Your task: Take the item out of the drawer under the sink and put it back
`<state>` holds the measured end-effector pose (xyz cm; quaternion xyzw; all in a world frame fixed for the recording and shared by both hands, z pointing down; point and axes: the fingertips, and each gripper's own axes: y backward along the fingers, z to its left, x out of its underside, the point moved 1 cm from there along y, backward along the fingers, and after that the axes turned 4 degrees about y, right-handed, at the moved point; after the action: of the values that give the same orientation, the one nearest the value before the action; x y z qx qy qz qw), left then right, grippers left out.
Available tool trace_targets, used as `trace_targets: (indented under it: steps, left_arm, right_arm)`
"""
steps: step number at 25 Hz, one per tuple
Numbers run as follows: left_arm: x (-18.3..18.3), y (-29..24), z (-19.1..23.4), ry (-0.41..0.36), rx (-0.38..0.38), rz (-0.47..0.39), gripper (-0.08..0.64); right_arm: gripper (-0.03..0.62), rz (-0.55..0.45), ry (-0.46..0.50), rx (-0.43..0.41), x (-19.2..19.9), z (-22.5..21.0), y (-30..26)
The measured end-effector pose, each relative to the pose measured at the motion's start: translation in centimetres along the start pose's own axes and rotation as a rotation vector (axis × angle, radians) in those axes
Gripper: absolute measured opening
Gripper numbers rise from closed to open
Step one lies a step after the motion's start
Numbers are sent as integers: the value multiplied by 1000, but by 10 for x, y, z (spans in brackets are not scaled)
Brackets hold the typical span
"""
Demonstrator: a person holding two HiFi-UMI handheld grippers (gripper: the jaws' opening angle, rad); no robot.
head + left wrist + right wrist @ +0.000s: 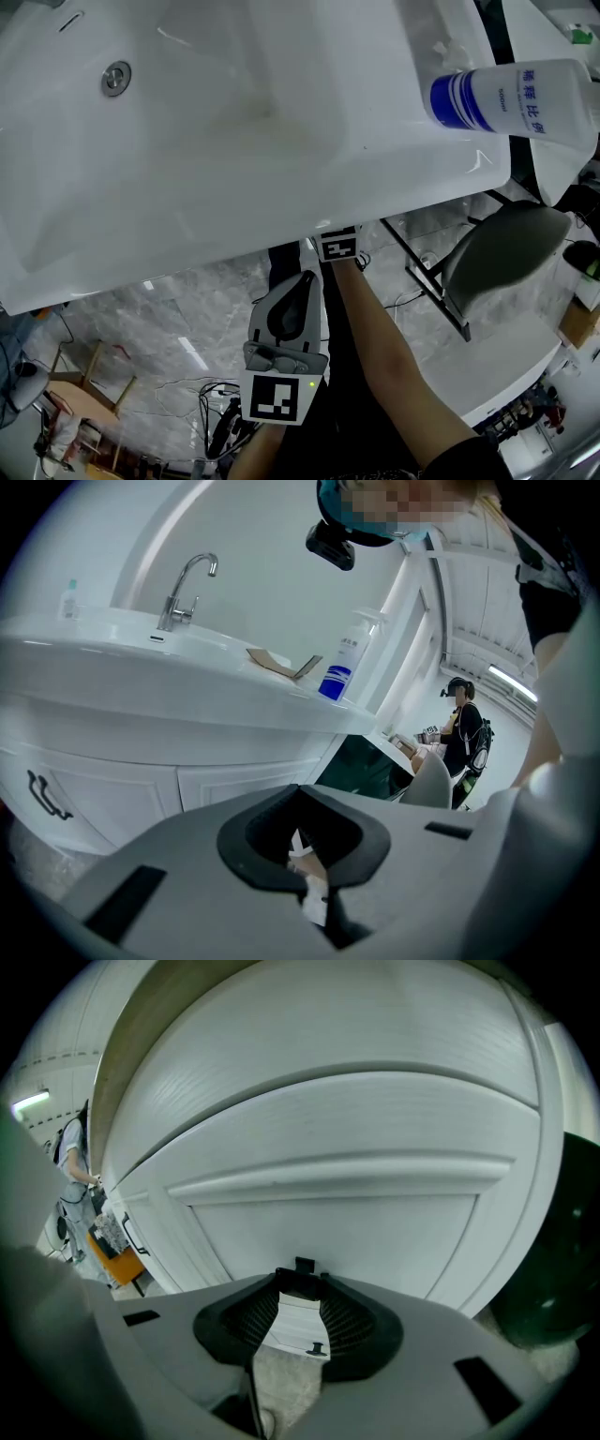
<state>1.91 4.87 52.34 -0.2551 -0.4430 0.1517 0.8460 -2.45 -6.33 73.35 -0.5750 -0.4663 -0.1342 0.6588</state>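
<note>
Below the sink's [234, 169] front edge, the left claw [304, 279] hangs clenched and empty. Just right of it, the right claw [302, 1269], also clenched on nothing, points at the shut white drawer front [337, 1232] under the sink. The item is out of sight. A bottle [511, 98] stands on the sink's right rim.

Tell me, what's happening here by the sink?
A person is at a white sink with a two-jaw gripper in each hand. The right gripper reaches in under the basin and looks clamped on a small black handle on the white cabinet front. The left gripper hangs shut and empty beside it. No item from the drawer is in view. A bottle stands on the counter.
</note>
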Motion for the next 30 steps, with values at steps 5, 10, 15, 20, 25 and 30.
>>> trace_targets:
  steps: [5,10,15,20,25,30]
  left_arm:
    - [-2,3,9,16,-27,-6,0]
    - [-7,1,7,16,-23,-20,0]
    - [-9,0,6,13,-16,-13,0]
    - [-8,0,5,16,-15,-8,0]
    - [-6,0,5,19,-11,-7,0]
    - [-6,1,4,21,-8,-7,0]
  right_arm:
    - [143,7,17,-4,-1,1,1]
    - [143,23,20,-16,4,4,6]
    - [143,38,17,-23,13,9,18]
    - [143,60,17,-40,33,16,31]
    - [143,57,23,-39,37,19,42]
    - [143,72,12,-34,47,23,53]
